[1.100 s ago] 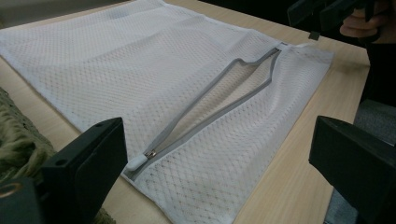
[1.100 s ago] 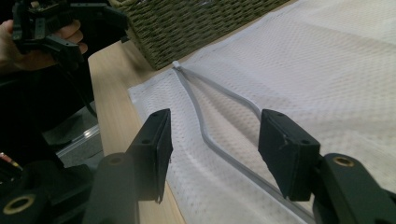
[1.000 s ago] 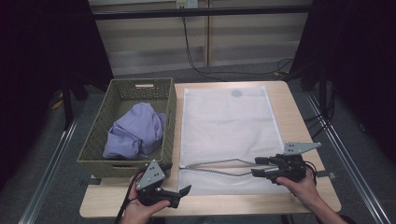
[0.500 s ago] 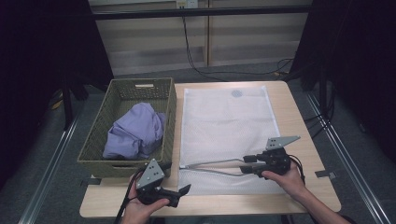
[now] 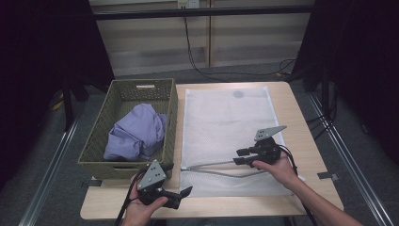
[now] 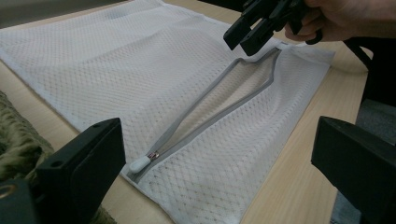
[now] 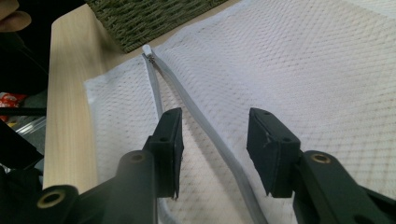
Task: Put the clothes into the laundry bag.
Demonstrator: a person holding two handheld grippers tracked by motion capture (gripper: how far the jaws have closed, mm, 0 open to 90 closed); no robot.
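A white mesh laundry bag (image 5: 226,117) lies flat on the table, its grey zipper (image 5: 211,165) open along the near edge. The white zipper pull (image 6: 140,163) rests at the bag's left end, beside the basket. My right gripper (image 5: 238,157) hovers low over the zipper's right part. Its jaws have just been closing and still stand apart, with one grey zipper tape (image 7: 205,128) running between them, untouched. My left gripper (image 5: 178,179) is held at the table's front left corner, open with nothing between its jaws, pointing across the bag (image 6: 187,70) at the right gripper (image 6: 247,32).
A woven olive basket (image 5: 94,148) stands left of the bag and holds a crumpled purple cloth (image 5: 136,132). Its corner (image 7: 149,18) lies just past the zipper pull (image 7: 147,49). Bare wood shows along the table's front and right edges (image 5: 310,141).
My right gripper has slid left along the zipper toward the bag's middle, and its jaws have narrowed. The left gripper, the basket and the cloth have stayed put.
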